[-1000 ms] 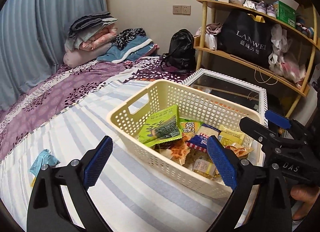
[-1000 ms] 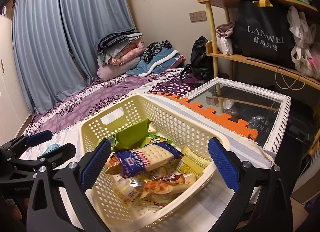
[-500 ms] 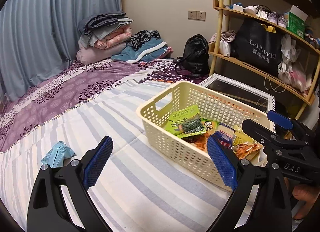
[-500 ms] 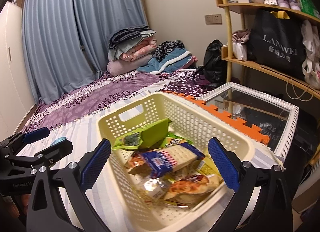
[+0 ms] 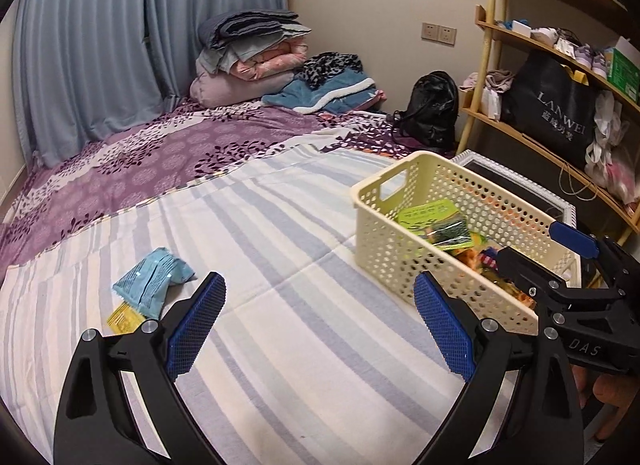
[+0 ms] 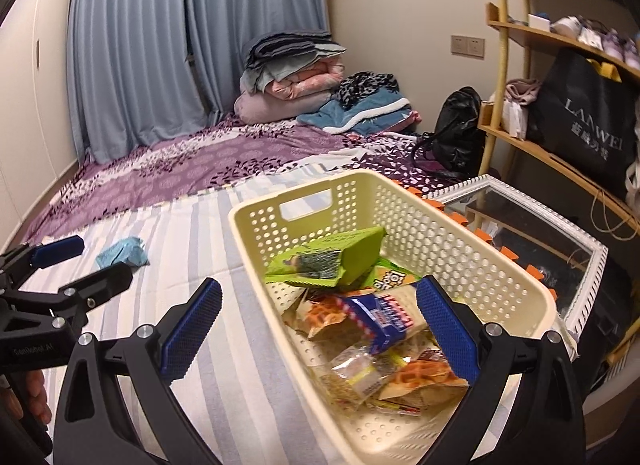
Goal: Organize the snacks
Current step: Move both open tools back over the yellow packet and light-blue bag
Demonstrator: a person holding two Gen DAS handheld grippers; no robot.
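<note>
A cream perforated basket (image 5: 384, 241) stands on the striped bed sheet, right of centre; it also shows in the right wrist view (image 6: 404, 201). It holds several snack packs, with a green seaweed pack (image 6: 332, 261) on top and a blue and red cracker pack (image 6: 380, 315) below it. A light blue snack pack (image 5: 154, 283) lies loose on the sheet to the left, over a small yellow packet (image 5: 124, 319); the blue pack also shows in the right wrist view (image 6: 122, 252). My left gripper (image 5: 318, 331) is open and empty above the sheet between pack and basket. My right gripper (image 6: 318, 331) is open and empty over the basket's near left wall.
A purple patterned bedspread (image 5: 160, 161) with folded quilts (image 5: 252, 57) lies behind. A black backpack (image 5: 432, 111), a white-framed mirror (image 6: 532, 225) and a wooden shelf (image 5: 560, 77) with bags stand to the right of the bed.
Both grippers have swung left away from the basket. The left one now faces the open sheet with the blue pack nearer. Both stay open and empty.
</note>
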